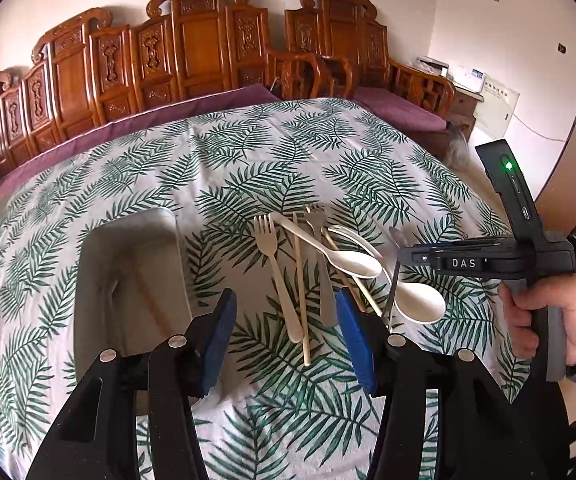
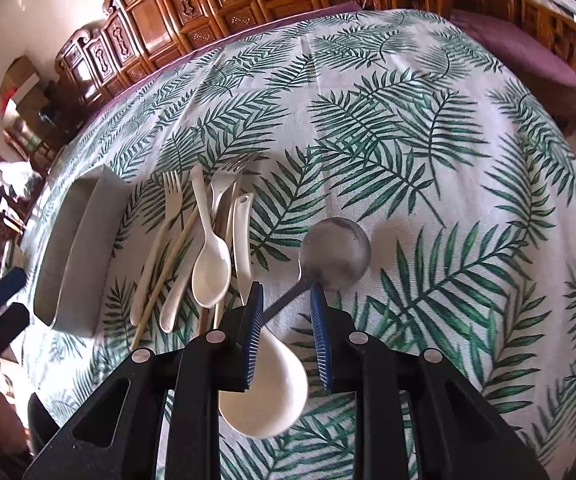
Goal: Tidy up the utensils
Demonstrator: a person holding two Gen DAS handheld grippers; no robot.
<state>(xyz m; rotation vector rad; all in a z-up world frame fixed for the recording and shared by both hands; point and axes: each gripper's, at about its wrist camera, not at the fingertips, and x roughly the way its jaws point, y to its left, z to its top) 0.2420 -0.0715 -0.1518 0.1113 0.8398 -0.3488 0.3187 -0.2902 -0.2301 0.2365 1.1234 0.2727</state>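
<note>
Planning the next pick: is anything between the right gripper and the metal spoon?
Nothing visible blocks it. The right gripper is open just above the metal spoon, its handle running between the fingertips. The big white spoon lies close under the left finger and could get nudged.

Utensil pile (image 1: 319,272) crowds centre; tray (image 1: 128,280) blocks left; cloth (image 2: 467,200) right free.
</note>
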